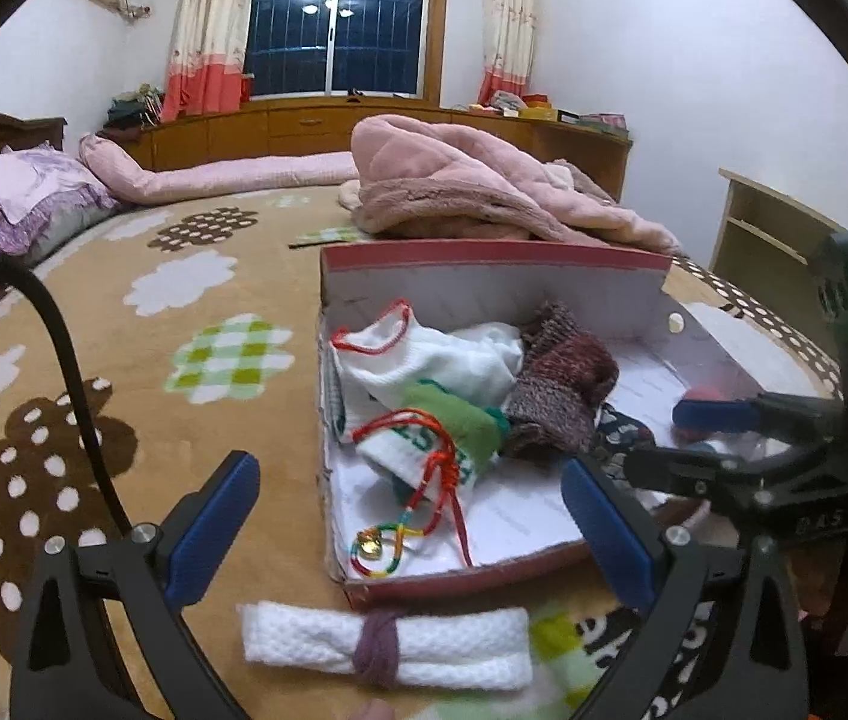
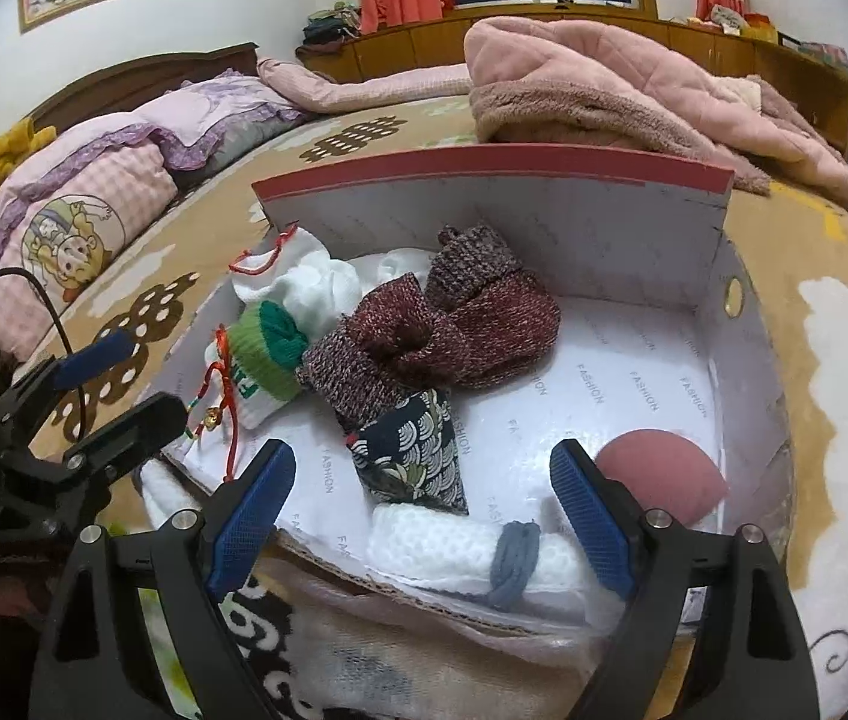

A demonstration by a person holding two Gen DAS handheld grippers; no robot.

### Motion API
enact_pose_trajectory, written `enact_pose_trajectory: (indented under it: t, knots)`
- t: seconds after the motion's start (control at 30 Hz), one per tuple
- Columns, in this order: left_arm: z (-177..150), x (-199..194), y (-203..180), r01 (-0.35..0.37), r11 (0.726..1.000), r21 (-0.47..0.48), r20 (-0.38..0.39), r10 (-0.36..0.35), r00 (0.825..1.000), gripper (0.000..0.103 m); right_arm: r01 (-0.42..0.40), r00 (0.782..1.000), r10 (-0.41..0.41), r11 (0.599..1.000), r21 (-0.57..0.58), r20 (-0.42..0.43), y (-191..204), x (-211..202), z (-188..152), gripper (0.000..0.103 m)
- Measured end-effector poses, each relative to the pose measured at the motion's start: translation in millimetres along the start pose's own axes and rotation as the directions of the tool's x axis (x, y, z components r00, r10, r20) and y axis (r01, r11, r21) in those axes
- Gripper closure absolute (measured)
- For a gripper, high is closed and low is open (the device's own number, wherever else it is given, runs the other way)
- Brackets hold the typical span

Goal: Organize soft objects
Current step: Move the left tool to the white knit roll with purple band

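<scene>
I am holding my right gripper (image 2: 424, 510) open over the box (image 2: 496, 177), just above a white knitted roll (image 2: 442, 546).

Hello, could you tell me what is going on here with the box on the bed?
A person holding two grippers is sorting soft items into a red-edged cardboard box on the bed. Maroon knitted socks, a white sock with red trim, a dark wave-patterned pouch and a pink sponge already lie inside. The left gripper hangs open over a white knitted band tied with purple yarn outside the box. The right gripper is open and empty over the box.
</scene>
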State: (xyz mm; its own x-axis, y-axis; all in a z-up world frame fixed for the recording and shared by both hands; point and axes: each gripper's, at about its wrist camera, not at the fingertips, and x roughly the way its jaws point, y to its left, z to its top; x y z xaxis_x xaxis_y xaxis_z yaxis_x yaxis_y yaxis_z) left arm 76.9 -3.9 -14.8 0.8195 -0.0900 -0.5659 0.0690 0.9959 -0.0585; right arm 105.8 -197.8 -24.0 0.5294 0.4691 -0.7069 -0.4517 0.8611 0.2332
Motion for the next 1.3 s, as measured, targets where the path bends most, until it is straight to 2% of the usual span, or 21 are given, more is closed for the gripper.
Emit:
enact_pose_trajectory:
  t: [0.2,0.4,0.57,0.93,1.07,1.3]
  knots:
    - [-6.6,-4.0,-7.7,-0.013,0.998,0.059,-0.01,0.013,1.0,0.004,0.038,0.997,-0.036,0.999,-0.034,0.072,3.4,-16.7,0.3,0.014]
    - [-9.9,-15.6,-5.3,0.005,0.999,0.051,-0.006,-0.004,1.0,0.004,0.039,0.995,-0.033,0.997,-0.061,0.092,4.6,-27.9,-2.6,0.013]
    - [-10.3,-23.5,-2.0,0.028,0.999,0.019,-0.015,-0.028,0.999,0.004,0.024,0.995,-0.017,0.997,-0.079,0.095,3.7,-35.8,-8.2,0.013]
    - [-13.9,-44.1,-8.7,0.048,0.997,0.053,-0.037,-0.046,0.998,0.008,-0.036,0.998,0.041,0.996,-0.08,0.054,4.0,-49.1,-26.6,0.013]
    - [-18.7,-46.7,-8.3,0.047,0.997,0.058,-0.072,-0.042,0.996,0.018,-0.041,0.997,0.046,0.995,-0.093,0.056,6.0,-53.7,-29.1,0.013]
    - [-25.9,-54.7,-5.3,0.055,0.995,0.082,-0.092,-0.048,0.995,0.019,-0.044,0.996,0.052,0.993,-0.113,0.07,0.5,-64.8,-39.7,0.013]
